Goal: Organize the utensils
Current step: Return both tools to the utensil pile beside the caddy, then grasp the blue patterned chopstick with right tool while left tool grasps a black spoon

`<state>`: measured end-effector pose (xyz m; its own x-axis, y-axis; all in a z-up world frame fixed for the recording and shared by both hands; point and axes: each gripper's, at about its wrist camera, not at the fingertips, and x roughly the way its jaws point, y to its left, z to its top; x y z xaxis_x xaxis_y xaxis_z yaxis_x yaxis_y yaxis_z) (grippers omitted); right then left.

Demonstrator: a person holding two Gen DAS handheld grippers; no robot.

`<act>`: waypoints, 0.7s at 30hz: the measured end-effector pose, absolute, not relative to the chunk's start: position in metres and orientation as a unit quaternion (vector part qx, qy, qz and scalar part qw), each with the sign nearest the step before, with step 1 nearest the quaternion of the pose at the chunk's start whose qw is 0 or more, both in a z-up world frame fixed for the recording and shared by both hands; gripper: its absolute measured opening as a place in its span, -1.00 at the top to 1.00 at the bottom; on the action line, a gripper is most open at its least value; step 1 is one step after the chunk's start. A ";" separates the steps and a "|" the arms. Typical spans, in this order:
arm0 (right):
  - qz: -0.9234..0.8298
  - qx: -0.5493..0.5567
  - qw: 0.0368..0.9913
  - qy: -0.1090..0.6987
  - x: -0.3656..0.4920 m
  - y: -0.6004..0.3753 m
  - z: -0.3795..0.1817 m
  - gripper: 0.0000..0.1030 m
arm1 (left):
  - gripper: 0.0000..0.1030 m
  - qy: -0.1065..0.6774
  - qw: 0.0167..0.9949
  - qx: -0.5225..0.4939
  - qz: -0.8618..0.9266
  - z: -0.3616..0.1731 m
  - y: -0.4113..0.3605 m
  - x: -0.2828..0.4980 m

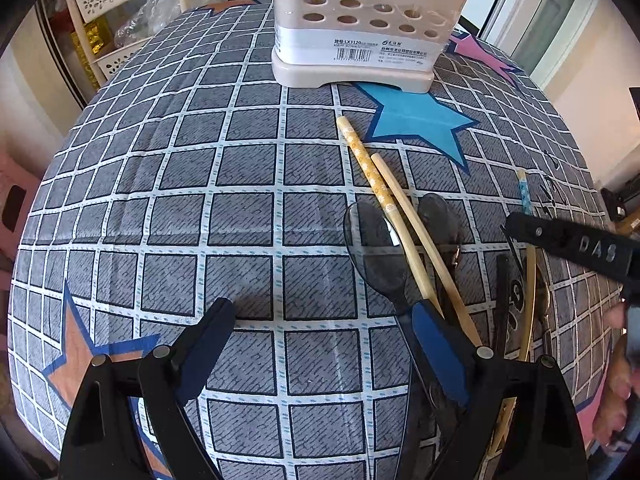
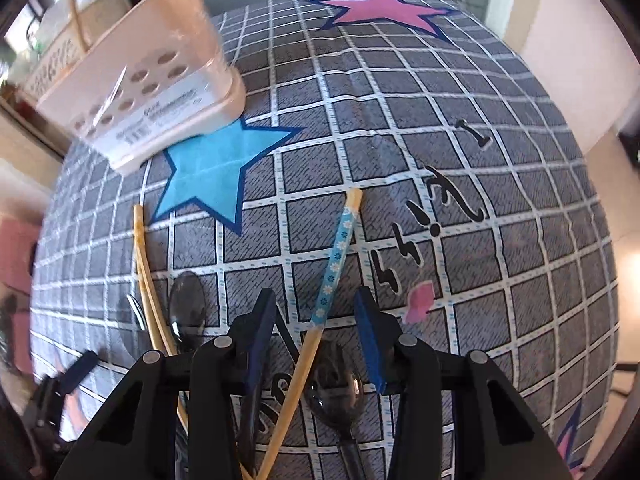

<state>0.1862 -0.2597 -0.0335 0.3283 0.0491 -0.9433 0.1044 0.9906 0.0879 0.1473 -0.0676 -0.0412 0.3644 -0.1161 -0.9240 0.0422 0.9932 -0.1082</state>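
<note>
Two black fingers with blue pads are seen at the bottom of the left wrist view: the left gripper (image 1: 324, 316) is spread wide and nothing is held in it. Its right pad (image 1: 434, 344) is laid over the handle of a dark see-through spoon (image 1: 372, 240). Two pale chopsticks (image 1: 404, 208) are crossed over that spoon, and one of them is marked with small yellow flowers. A second dark spoon (image 1: 438, 216) is seen just behind them.

Over in the right wrist view, the right gripper (image 2: 316, 300) is also held wide open, and nothing is gripped by it. A chopstick with a blue flowered end (image 2: 338, 256) is seen lying between its fingers, with neither pad touching it. A dark spoon (image 2: 336, 384) is lying low between the fingers, under the chopstick.

All of these are laid on a grey checked cloth (image 1: 180, 200) with a blue star (image 1: 420, 120) printed on it. Farther back, a cream utensil holder (image 1: 360, 28) with round holes is stood upright, with its foot just touching the star. Behind the table, a white shelf with baskets (image 1: 100, 4) is seen.
</note>
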 end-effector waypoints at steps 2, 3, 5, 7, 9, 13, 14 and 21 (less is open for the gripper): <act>-0.019 0.041 0.813 0.580 0.186 -0.254 -0.034 0.23 | -1.00 0.560 0.826 -0.031 -0.056 -0.040 -0.069 0.147; -0.019 0.030 0.813 0.580 0.186 -0.252 -0.034 0.31 | -1.00 0.561 0.825 -0.030 -0.059 -0.039 -0.070 0.147; -0.012 0.016 0.813 0.582 0.186 -0.248 -0.035 0.44 | -0.84 0.564 0.823 -0.026 -0.070 -0.037 -0.075 0.149; -0.003 0.013 0.811 0.585 0.186 -0.247 -0.035 0.65 | -0.70 0.567 0.819 -0.023 -0.083 -0.034 -0.079 0.150; 0.003 0.015 0.811 0.585 0.185 -0.247 -0.035 0.84 | -0.53 0.571 0.815 -0.025 -0.097 -0.033 -0.083 0.152; 0.015 0.041 0.815 0.578 0.173 -0.256 -0.032 0.84 | 0.07 0.571 0.809 -0.042 -0.132 -0.030 -0.085 0.152; 0.018 0.050 0.815 0.577 0.171 -0.259 -0.032 0.84 | 0.18 0.568 0.810 -0.042 -0.138 -0.030 -0.085 0.152; 0.043 0.077 0.838 0.538 0.142 -0.278 -0.007 0.84 | 0.30 0.535 0.826 -0.051 -0.169 -0.020 -0.069 0.142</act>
